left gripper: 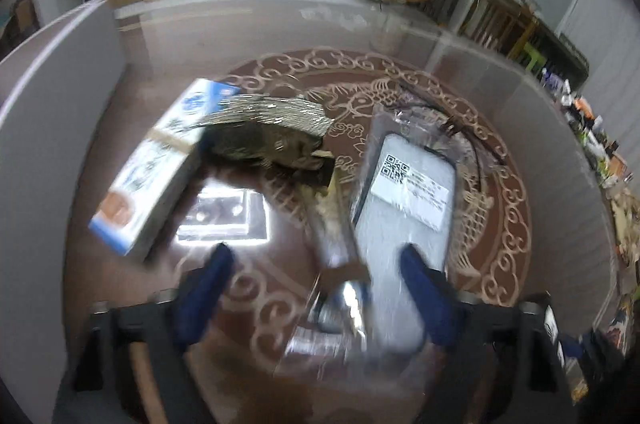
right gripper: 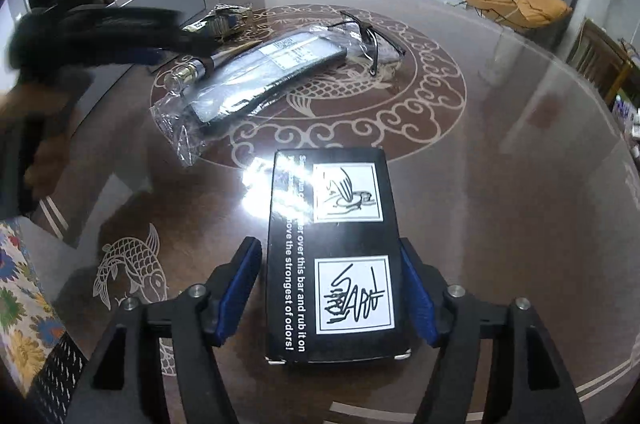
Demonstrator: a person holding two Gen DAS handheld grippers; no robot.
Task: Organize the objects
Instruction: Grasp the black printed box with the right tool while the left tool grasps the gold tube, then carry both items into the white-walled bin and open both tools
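In the right wrist view a black box (right gripper: 334, 256) with white pictures and text lies on the brown patterned table, between the fingers of my right gripper (right gripper: 332, 276). The jaws stand wide, with a gap on each side of the box. In the left wrist view my left gripper (left gripper: 316, 264) is open and empty above a metal bottle (left gripper: 340, 264) and a clear plastic bag holding a flat dark case (left gripper: 404, 204). The same bag (right gripper: 264, 68) and bottle (right gripper: 196, 70) show far left in the right wrist view, with the blurred left gripper over them.
A blue-white carton (left gripper: 160, 164) and a shiny foil pouch (left gripper: 268, 132) lie at the left. Black-framed glasses (right gripper: 372, 40) lie behind the bag. A grey panel (left gripper: 52, 84) stands at the table's left. A flowered cloth (right gripper: 20, 296) hangs at the near left edge.
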